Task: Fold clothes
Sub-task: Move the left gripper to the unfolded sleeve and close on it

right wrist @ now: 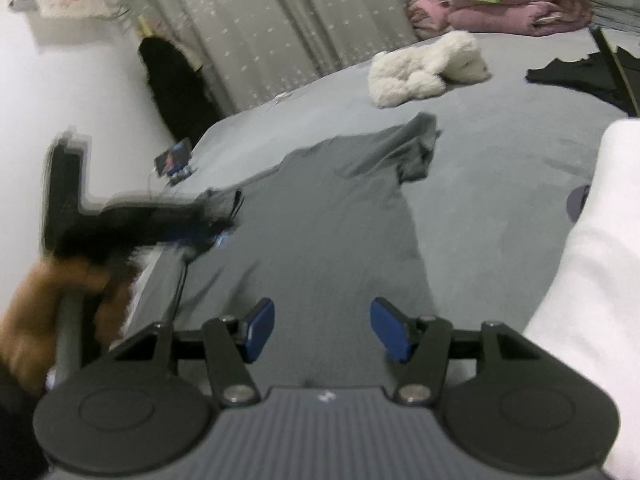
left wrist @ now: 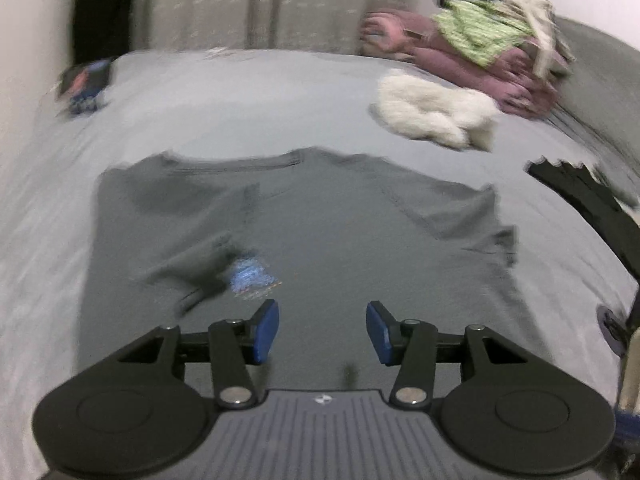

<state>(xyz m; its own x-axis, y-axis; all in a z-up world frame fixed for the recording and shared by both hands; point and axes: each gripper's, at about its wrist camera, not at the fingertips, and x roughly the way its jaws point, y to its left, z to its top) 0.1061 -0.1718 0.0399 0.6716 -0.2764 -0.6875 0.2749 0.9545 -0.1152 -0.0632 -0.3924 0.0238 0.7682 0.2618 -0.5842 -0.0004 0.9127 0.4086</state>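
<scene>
Left wrist view has your left gripper (left wrist: 322, 332) hanging over the lower half of the grey t-shirt (left wrist: 320, 232), jaws spread wide with nothing between the blue pads (left wrist: 266, 330). The shirt lies spread on the bed (left wrist: 200, 92), collar pointing away from you, and one sleeve (left wrist: 192, 264) is already turned in over the body. The other sleeve sticks out flat, which looks like the next bit to fold.

Your right gripper (right wrist: 322, 330) is the same deal: jaws wide open, holding nothing, hovering above the shirt's hem end. From that side you can see your hand (right wrist: 44, 300) gripping the handle of the left tool, though it's pretty blurry.

Both tools sitting open near the bottom edge makes sense if you're about to pinch the hem or sides, I'd guess. The fabric is thin and floppy, so grab close to an edge or it'll bunch.

Other stuff is well clear of the shirt: a white fluffy thing (left wrist: 436, 110), a pink blanket pile (left wrist: 472, 60), a dark garment (left wrist: 588, 196), and a phone (left wrist: 86, 80) near the far corner.
</scene>
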